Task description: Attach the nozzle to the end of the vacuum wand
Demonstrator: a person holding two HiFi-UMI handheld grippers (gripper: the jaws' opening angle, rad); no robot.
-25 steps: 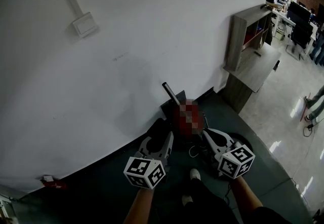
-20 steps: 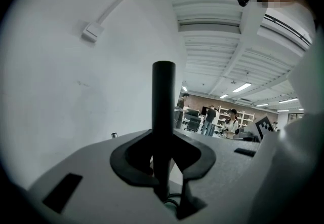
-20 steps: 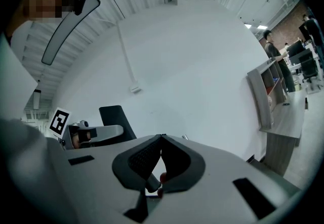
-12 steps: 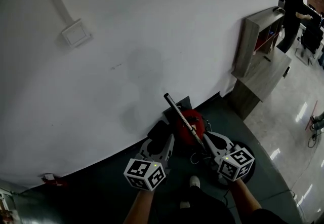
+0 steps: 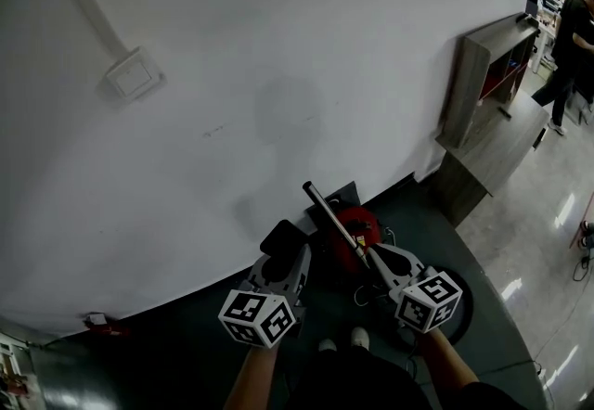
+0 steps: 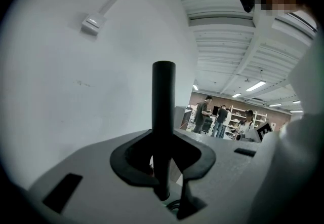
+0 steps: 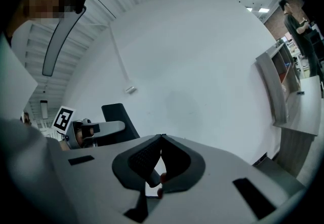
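In the head view my left gripper [image 5: 284, 255] is shut on the black nozzle [image 5: 283, 237], which sticks out ahead of its jaws. From the left gripper view the nozzle [image 6: 163, 106] stands upright between the pads of that gripper [image 6: 164, 167]. The metal vacuum wand [image 5: 331, 218] slants up from the red vacuum body [image 5: 364, 221], just right of the nozzle. My right gripper [image 5: 371, 256] is beside the wand's lower part. In the right gripper view its jaws [image 7: 161, 143] are shut with nothing between them, and the nozzle [image 7: 119, 116] shows at the left.
A white wall stands close ahead, carrying a small box [image 5: 133, 76] with a conduit. A grey shelf unit [image 5: 483, 93] stands at the right with a person [image 5: 568, 32] beyond it. The wearer's shoes [image 5: 357, 339] are on the dark floor mat [image 5: 186, 352].
The view has swung left along the wall, so the shelf sits further right. Both grippers moved with it, and the nozzle is now closer beside the wand. A person appeared by the shelf.
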